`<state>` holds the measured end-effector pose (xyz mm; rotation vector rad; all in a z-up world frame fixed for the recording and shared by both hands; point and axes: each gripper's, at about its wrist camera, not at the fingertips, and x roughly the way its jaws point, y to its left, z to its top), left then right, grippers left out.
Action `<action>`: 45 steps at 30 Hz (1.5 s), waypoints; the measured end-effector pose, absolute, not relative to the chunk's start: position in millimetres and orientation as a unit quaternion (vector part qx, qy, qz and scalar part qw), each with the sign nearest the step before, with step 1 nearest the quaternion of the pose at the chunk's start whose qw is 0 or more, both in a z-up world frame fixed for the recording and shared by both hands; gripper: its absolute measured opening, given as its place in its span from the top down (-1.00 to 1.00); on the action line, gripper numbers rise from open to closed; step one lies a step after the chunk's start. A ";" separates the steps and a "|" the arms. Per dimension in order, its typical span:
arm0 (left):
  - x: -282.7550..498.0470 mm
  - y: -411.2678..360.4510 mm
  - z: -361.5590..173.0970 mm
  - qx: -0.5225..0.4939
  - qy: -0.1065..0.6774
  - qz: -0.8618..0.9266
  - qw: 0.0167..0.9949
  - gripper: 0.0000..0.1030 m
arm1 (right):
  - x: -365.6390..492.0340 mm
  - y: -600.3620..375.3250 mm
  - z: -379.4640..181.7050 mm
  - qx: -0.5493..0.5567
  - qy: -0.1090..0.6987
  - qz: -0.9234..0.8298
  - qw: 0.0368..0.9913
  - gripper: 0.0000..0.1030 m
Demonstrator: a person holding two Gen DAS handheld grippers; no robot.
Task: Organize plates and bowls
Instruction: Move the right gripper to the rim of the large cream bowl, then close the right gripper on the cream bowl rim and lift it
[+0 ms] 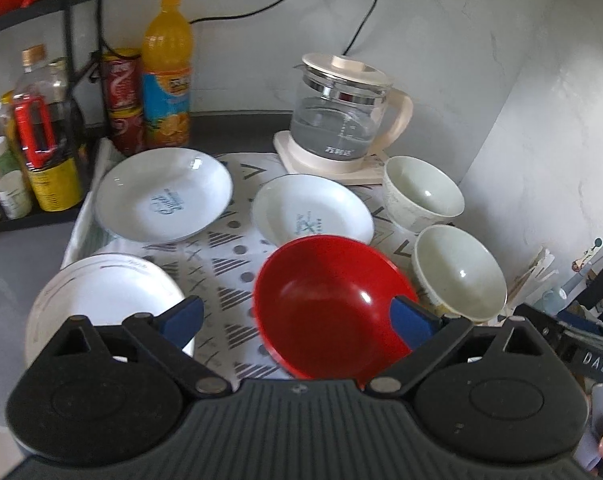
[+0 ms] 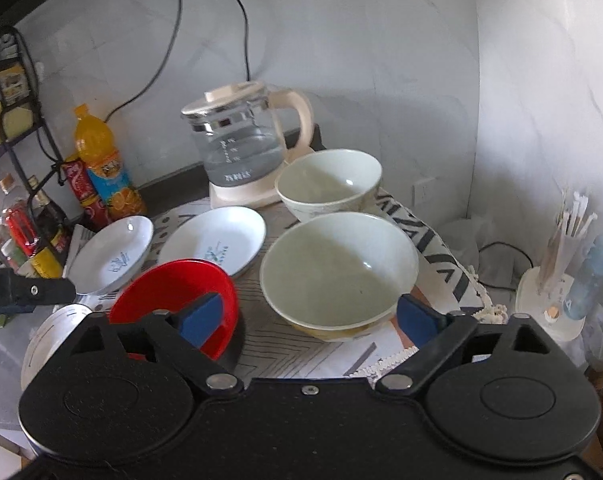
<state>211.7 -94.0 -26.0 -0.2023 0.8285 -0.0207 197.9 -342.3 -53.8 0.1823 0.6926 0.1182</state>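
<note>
grey surface (image 1: 5, 248) with plates and bowls all unstacked; left tool (image 1: 297, 320) gapes over red bowl (image 1: 329, 304), right tool (image 2: 309, 316) gapes empty.

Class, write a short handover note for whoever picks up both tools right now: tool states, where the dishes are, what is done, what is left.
Left tool: open, empty, over the red bowl.
Right tool: open, empty, around the near pale bowl, not gripping.
On the patterned cloth: two printed plates, a white plate at front left, a second pale bowl by the kettle.
Done: nothing stacked.
Left: stack the bowls and plates.
</note>
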 end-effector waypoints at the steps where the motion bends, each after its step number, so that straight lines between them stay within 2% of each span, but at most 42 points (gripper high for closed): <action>1: 217.4 -97.4 -26.8 -0.098 0.404 -0.014 0.909 -0.88 | 201.5 -344.6 -55.7 0.091 0.343 0.056 0.933 -0.68; 10: 267.4 -130.2 -39.3 -0.096 0.420 -0.060 0.900 -0.74 | 233.7 -369.9 -74.5 0.119 0.385 0.032 0.914 -0.36; 13: 283.3 -141.4 -44.7 -0.097 0.428 -0.080 0.895 -0.58 | 244.1 -377.4 -80.2 0.124 0.396 0.024 0.909 -0.28; 15: 293.6 -148.2 -48.4 -0.098 0.435 -0.092 0.890 -0.36 | 250.4 -381.2 -83.9 0.125 0.400 0.021 0.908 -0.21; 21: 325.8 -168.7 -59.9 -0.092 0.452 -0.124 0.879 -0.11 | 270.0 -389.7 -96.5 0.136 0.421 0.006 0.897 0.05; 29: 366.6 -197.0 -76.1 -0.060 0.467 -0.151 0.869 -0.05 | 289.5 -400.1 -110.4 0.151 0.440 -0.015 0.885 0.14; 31: 375.3 -203.3 -81.4 -0.056 0.473 -0.159 0.865 -0.05 | 292.4 -401.9 -114.2 0.157 0.442 -0.017 0.883 0.22; 38: 399.5 -216.6 -107.2 -0.060 0.514 -0.176 0.838 0.39 | 300.6 -402.8 -124.3 0.172 0.454 -0.017 0.874 0.38; 42: 407.5 -222.7 -117.8 -0.052 0.527 -0.183 0.828 0.55 | 304.4 -399.9 -129.8 0.167 0.465 -0.012 0.869 0.62; 45: 411.4 -225.6 -124.7 -0.054 0.541 -0.182 0.819 0.68 | 305.2 -400.4 -130.5 0.166 0.466 -0.013 0.869 0.69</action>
